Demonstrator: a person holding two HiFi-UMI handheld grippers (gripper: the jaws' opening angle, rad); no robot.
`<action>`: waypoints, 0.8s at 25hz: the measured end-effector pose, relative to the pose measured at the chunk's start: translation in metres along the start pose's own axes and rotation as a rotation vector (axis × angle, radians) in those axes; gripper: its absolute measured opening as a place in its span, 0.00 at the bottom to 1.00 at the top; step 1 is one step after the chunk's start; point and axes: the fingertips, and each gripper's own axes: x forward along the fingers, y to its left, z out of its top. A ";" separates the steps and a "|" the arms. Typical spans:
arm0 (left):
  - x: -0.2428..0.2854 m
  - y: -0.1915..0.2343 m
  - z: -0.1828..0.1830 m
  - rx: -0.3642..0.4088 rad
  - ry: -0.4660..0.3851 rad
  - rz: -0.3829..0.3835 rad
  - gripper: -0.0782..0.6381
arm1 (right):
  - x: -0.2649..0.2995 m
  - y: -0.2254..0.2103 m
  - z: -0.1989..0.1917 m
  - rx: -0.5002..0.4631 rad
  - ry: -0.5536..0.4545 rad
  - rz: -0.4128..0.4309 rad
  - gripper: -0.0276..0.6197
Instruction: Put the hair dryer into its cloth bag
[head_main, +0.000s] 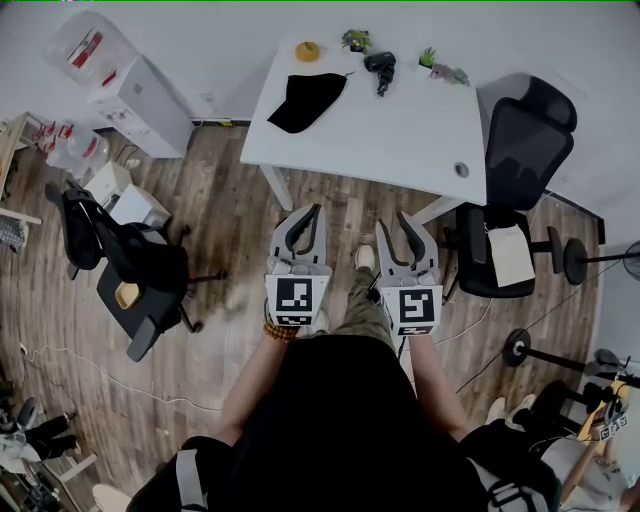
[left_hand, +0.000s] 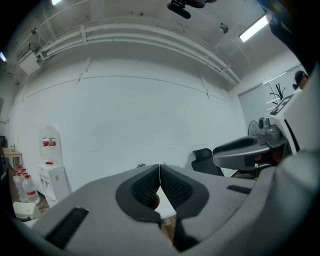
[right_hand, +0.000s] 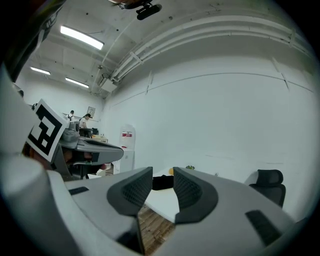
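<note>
Closest to me, both grippers hang in front of my body over the wooden floor (head_main: 215, 240), well short of the counter (head_main: 400, 135). The left gripper (head_main: 313, 208) has its jaws pressed together with nothing between them, which its own view confirms (left_hand: 159, 167). The right gripper (head_main: 393, 219) stands partly open and empty; through its gap (right_hand: 162, 172) I see only the counter edge and the dark bag beyond.

Further up the frame, the black cloth bag (head_main: 305, 100) lies flat on the counter's left part, almost straight ahead of the left gripper. The hair dryer (head_main: 381, 68) sits just beyond and right of it, apart from the bag, near the far edge at top centre. Its long axis runs roughly up and down the frame, the slimmer end towards me. It lies nearly in line with the right gripper, so I judge the right the nearer hand for it and the left for the bag.

Nothing reads on dryer or bag. The gripper cubes carry only black-and-white marker squares, and the red labels on the water dispenser (head_main: 140, 105) at upper left are too small to read
</note>
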 end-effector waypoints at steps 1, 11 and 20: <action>0.005 0.001 -0.002 0.000 0.005 0.001 0.14 | 0.005 -0.004 -0.001 0.000 0.002 0.002 0.23; 0.066 0.019 -0.028 -0.016 0.079 0.035 0.14 | 0.071 -0.044 -0.020 0.020 0.064 0.056 0.35; 0.139 0.023 -0.044 -0.007 0.142 0.059 0.14 | 0.132 -0.102 -0.034 0.037 0.102 0.100 0.42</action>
